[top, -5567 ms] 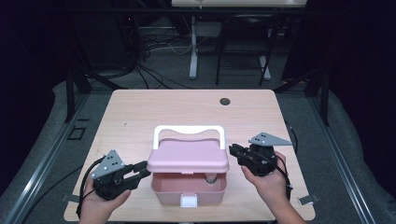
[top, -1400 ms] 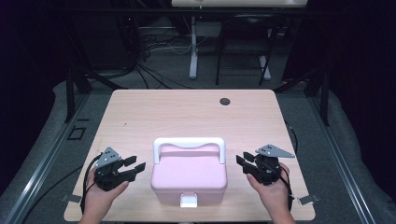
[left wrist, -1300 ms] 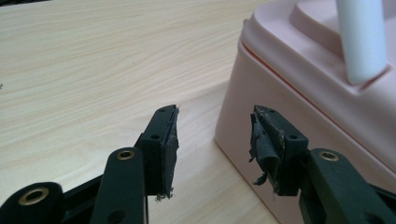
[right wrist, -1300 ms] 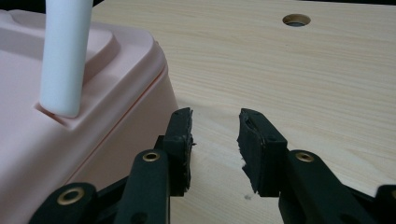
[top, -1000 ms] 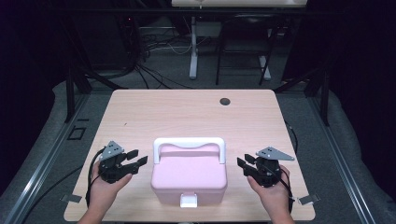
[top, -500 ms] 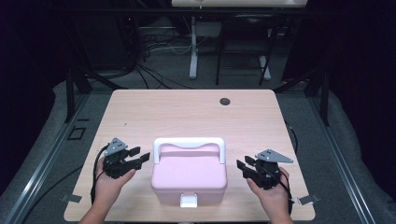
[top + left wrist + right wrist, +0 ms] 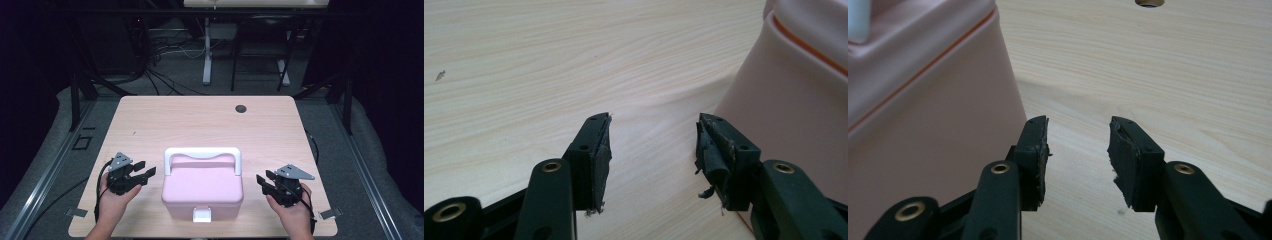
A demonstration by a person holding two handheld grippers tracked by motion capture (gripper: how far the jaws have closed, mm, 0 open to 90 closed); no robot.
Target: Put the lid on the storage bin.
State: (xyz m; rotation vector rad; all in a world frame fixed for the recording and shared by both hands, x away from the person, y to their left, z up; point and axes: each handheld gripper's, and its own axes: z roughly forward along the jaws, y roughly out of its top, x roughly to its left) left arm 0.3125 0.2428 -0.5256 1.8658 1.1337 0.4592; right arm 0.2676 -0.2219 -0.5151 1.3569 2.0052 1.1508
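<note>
Left tool [image 7: 145, 171]: jaws spread and just been widening, nothing between them, just left of the box.
Right tool [image 7: 264, 179]: jaws apart and just been widening, empty, just right of the box.
Box [image 7: 202, 186]: pale pink plastic case, lid closed, white handle [image 7: 202, 153] on top, white latch [image 7: 202, 215] in front.
Box position: between both tools, near the counter's [image 7: 200, 120] front edge.
Hands: both low at the counter's front edge, tools angled inward at the box's sides.
</note>
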